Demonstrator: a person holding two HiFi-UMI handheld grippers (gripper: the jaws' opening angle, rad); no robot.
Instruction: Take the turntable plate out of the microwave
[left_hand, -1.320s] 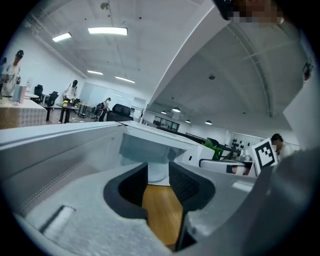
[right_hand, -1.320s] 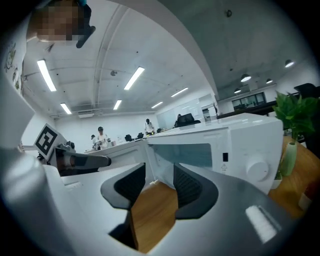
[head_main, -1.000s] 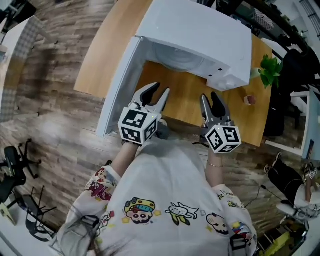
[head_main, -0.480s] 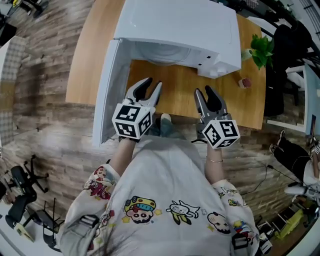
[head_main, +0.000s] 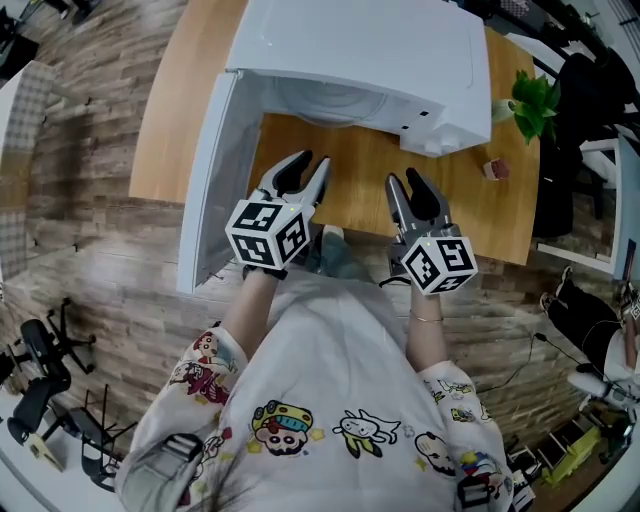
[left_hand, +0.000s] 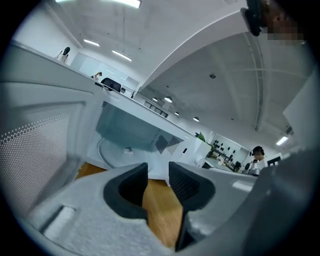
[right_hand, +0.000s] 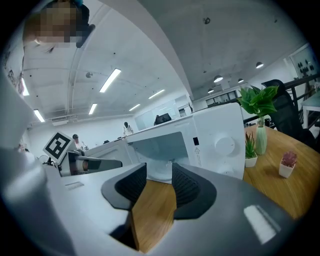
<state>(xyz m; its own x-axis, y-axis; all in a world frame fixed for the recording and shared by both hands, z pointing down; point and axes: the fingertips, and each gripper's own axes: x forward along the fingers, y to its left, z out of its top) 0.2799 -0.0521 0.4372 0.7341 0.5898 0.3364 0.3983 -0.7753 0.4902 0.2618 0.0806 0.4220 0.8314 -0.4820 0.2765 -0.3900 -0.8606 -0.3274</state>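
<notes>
The white microwave (head_main: 370, 40) stands on the wooden table (head_main: 190, 90) with its door (head_main: 212, 170) swung open to the left. The glass turntable plate (head_main: 335, 100) lies inside the cavity, and the left gripper view shows the plate (left_hand: 117, 152) on the cavity floor. My left gripper (head_main: 308, 165) hovers over the table in front of the opening, open and empty (left_hand: 157, 172). My right gripper (head_main: 405, 182) is beside it, short of the microwave's control panel (right_hand: 220, 145). Its jaws have just been closing a little but still stand apart with nothing between them (right_hand: 159, 176).
A green plant (head_main: 530, 100) in a vase and a small pink potted plant (head_main: 493, 168) stand on the table right of the microwave. Office chairs (head_main: 30, 350) sit on the wood floor at the left. Bare tabletop lies between the grippers and the cavity.
The left gripper has sunk slightly and rolled a little in front of the open door. The right gripper has stayed about where it was.
</notes>
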